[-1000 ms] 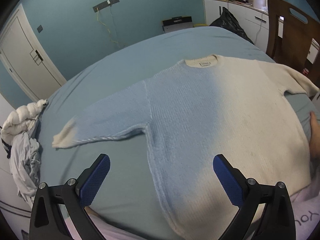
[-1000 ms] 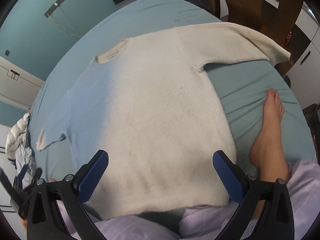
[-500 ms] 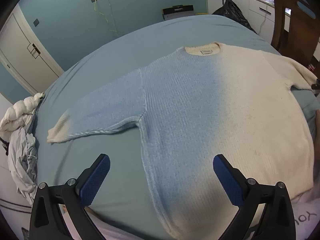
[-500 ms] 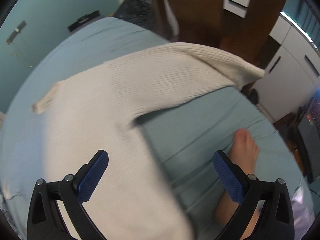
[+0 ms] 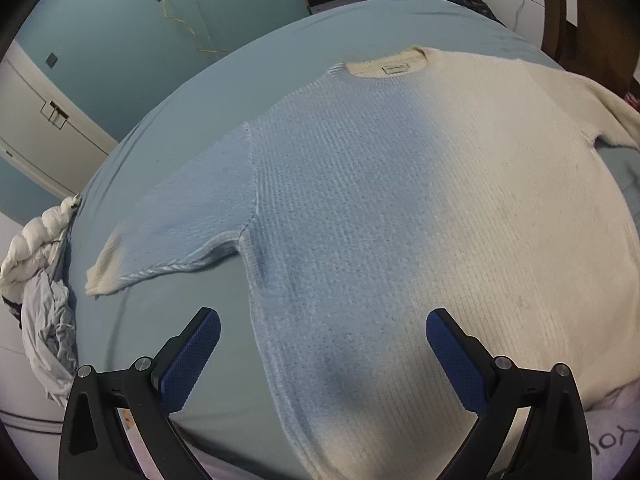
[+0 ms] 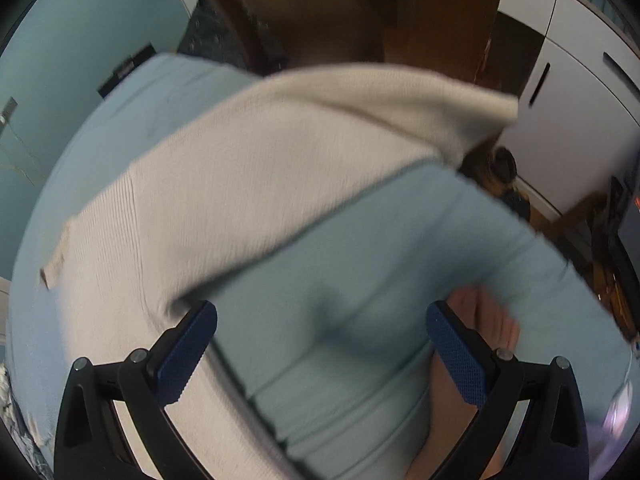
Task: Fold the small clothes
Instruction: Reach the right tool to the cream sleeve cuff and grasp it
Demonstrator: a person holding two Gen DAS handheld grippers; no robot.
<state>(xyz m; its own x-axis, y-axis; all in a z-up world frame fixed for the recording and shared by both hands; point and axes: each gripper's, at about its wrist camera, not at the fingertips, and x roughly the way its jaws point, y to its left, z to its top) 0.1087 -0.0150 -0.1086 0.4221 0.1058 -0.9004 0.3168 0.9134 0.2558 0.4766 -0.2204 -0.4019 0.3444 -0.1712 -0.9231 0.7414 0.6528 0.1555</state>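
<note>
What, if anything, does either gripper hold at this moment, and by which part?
Nothing is held. The left gripper and the right gripper are both open above the sweater, which lies flat on the bed.

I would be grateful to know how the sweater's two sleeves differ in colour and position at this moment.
The left sleeve is light blue with a cream cuff; the right sleeve is cream all over. The left sleeve lies wholly on the bed; the right sleeve's cuff end reaches the bed's edge beside the wooden chair. Both are spread out unfolded from the sweater, in the same ribbed knit, with neither open gripper, left or right, touching them.
</note>
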